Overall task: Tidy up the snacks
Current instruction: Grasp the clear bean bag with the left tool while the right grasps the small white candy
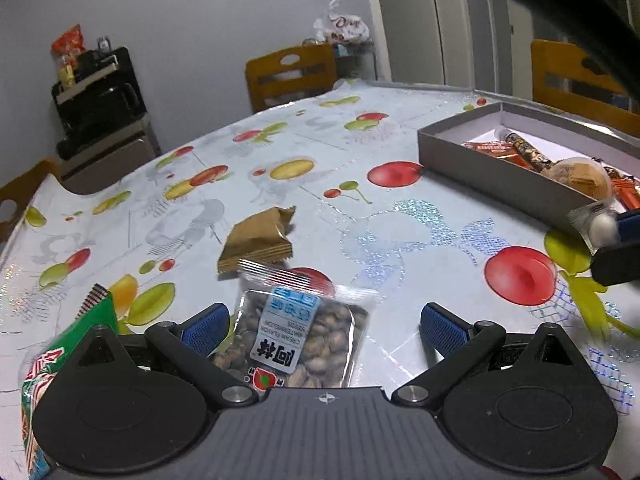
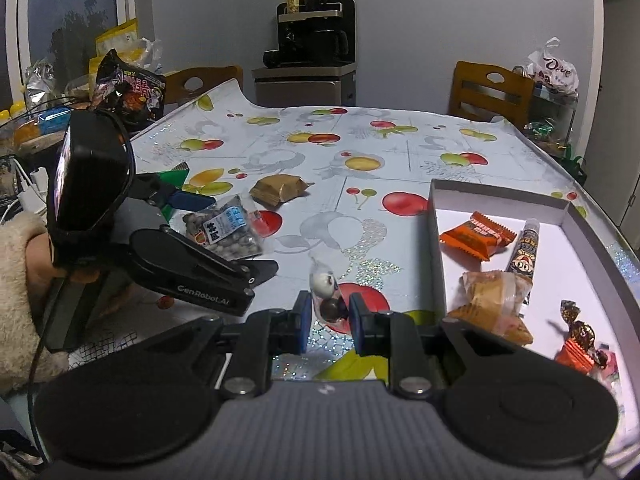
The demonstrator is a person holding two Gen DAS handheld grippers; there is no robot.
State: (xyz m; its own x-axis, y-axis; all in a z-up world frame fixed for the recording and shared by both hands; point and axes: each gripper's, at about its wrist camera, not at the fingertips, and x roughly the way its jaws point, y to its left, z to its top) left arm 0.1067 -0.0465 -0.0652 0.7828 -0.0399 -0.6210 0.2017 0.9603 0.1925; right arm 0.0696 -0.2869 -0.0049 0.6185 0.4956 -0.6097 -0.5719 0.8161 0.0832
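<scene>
My left gripper (image 1: 324,328) stands open low over the table, with a clear packet of watermelon seeds (image 1: 300,336) lying between its blue fingers, untouched by the pads. A gold wrapped snack (image 1: 258,242) lies just beyond it, and a green packet (image 1: 60,356) sits at the left finger's outer side. My right gripper (image 2: 330,316) is shut on a small clear candy packet (image 2: 325,280) with a white ball and a dark ball inside. The grey box (image 2: 436,240) stands to its right and holds orange packets (image 2: 478,236), a tube snack (image 2: 524,256) and a wrapped pastry (image 2: 492,300).
A fruit-print tablecloth (image 2: 360,140) covers the table. Wooden chairs (image 2: 490,88) stand at the far edge, and a black appliance on a cabinet (image 2: 310,48) is behind. Bags and a dark snack pack (image 2: 128,88) crowd the far left. A person's fleece sleeve (image 2: 16,280) holds the left gripper.
</scene>
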